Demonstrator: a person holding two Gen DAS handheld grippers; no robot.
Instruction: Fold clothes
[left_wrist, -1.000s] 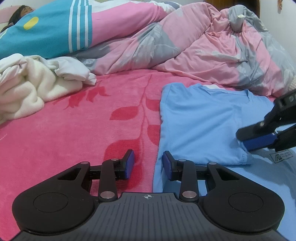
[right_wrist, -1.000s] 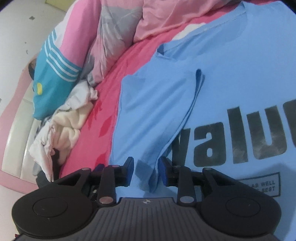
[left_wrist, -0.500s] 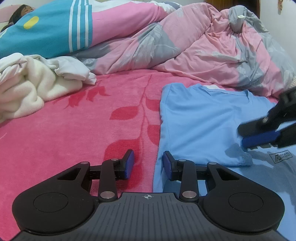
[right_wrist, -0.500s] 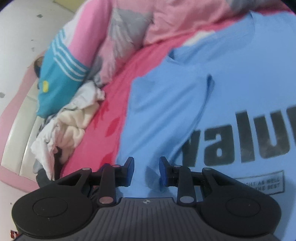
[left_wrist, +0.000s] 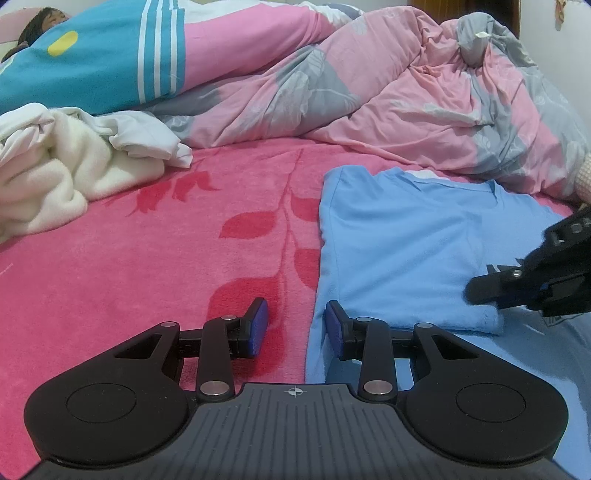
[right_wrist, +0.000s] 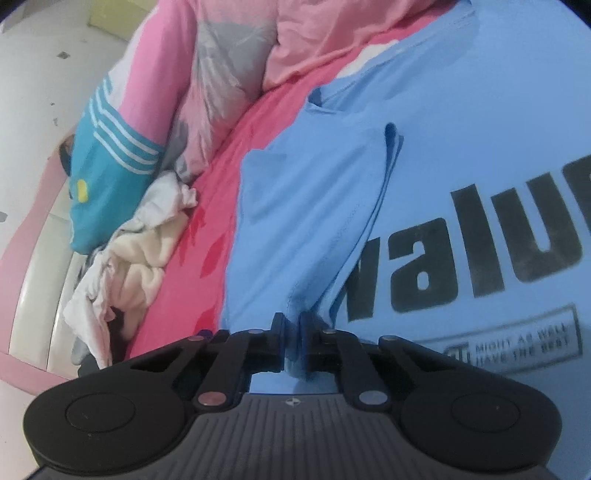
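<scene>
A pink bedspread (left_wrist: 147, 288) with a red leaf pattern covered the bed, with a rumpled pink-and-grey duvet (left_wrist: 388, 110) heaped along its far side. A light blue T-shirt (left_wrist: 399, 251) printed with black lettering lay flat on the bedspread just in front of the duvet, its left sleeve folded inward over the chest. A pile of cream and white laundry (left_wrist: 62, 170) sat well apart from the shirt, at the far left of the bed, below a person lying in a teal-and-pink top (left_wrist: 92, 62).

The left gripper (left_wrist: 295, 326) hovered low over the shirt's near left edge, its blue-padded fingers (left_wrist: 258, 325) spread apart: one above the bedspread, the other above the blue fabric, gripping nothing. The right gripper (right_wrist: 291, 332) had its fingers pressed together on a pinch of the folded sleeve's hem, the cloth bunched into a small ridge between the pads. In the left wrist view the same gripper (left_wrist: 480, 291) reached in from the right edge, at the folded sleeve's corner.
</scene>
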